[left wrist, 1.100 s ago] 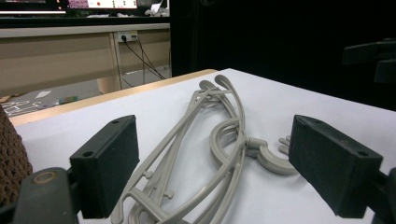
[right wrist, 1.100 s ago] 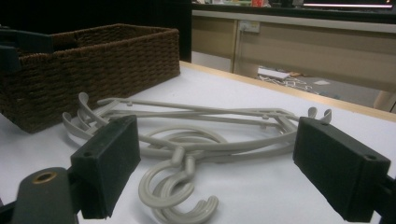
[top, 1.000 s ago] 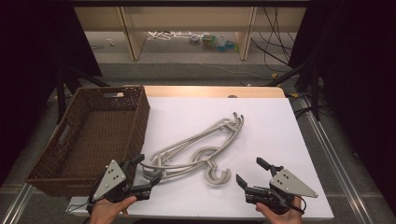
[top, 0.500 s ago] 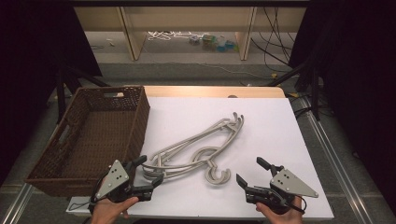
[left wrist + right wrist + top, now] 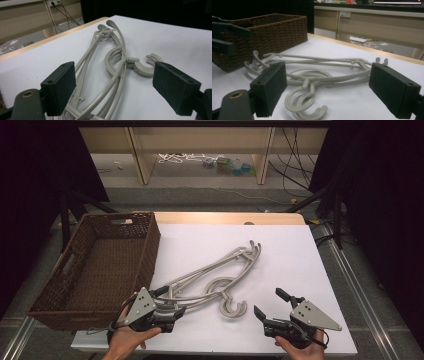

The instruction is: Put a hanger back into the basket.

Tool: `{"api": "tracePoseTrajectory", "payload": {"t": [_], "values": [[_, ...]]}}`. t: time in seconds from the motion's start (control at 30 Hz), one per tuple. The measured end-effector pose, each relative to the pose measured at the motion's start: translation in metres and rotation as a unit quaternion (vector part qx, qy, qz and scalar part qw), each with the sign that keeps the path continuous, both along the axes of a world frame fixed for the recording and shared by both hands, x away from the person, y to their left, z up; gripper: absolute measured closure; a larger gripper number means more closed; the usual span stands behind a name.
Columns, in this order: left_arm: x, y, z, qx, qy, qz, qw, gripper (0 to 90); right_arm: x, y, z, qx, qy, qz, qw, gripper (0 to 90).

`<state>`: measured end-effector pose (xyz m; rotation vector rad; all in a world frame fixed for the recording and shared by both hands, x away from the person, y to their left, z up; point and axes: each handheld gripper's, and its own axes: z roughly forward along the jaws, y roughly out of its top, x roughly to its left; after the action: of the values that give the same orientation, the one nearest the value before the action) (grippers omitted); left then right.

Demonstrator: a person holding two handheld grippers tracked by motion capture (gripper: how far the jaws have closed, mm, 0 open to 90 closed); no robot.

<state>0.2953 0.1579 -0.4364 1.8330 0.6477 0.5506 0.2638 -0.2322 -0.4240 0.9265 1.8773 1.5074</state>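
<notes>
Both of my claws sit at the near edge of the white-covered table point(image 5: 300, 250). My left gripper point(image 5: 167, 307) is spread wide, and its own view shows the near ends of the bundle of grey plastic coat hangers point(image 5: 210, 280) passing between and just under the two black pads point(image 5: 60, 87); I cannot tell whether either pad touches plastic. My right gripper point(image 5: 272, 307) is also spread wide and holds nothing. It stands apart from the bundle, to the right of the hooks point(image 5: 232, 307), with bare white cover between. The bundle lies flat near the table's middle, its long axis running from my left claw up and away to the right, far ends fanned toward the table's back. The hooks curl out on the near-right side, between my two claws. So the left hand is the nearer one, already astride the near ends and looking along the axis; my guess is that a close there would catch several arms at once. Farther left, the brown woven wicker basket point(image 5: 75, 285) stands beside the white cover, apparently empty.
</notes>
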Motion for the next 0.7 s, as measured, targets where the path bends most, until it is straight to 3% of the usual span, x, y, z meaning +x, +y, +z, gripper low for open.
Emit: {"api": "tracePoseTrajectory", "payload": {"t": [0.17, 0.43, 0.5, 0.7], "values": [[0.015, -0.016, -0.004, 0.031, 0.028, -0.020, 0.9989, 16.9, 0.000, 0.000, 0.000, -0.001, 0.001, 0.002, 1.0000, 15.8], [0.036, -0.037, -0.010, 0.071, 0.080, -0.043, 0.9934, 19.7, 0.000, -0.002, 0.001, -0.008, 0.008, 0.000, 0.9999, 15.9], [0.042, -0.041, -0.011, 0.088, 0.093, -0.060, 0.9899, 20.2, 0.001, -0.002, 0.001, -0.004, 0.006, 0.003, 1.0000, 15.8], [0.054, -0.052, -0.016, 0.113, 0.132, -0.059, 0.9830, 21.0, 0.002, -0.002, 0.000, -0.001, 0.005, 0.003, 1.0000, 15.8]]}}
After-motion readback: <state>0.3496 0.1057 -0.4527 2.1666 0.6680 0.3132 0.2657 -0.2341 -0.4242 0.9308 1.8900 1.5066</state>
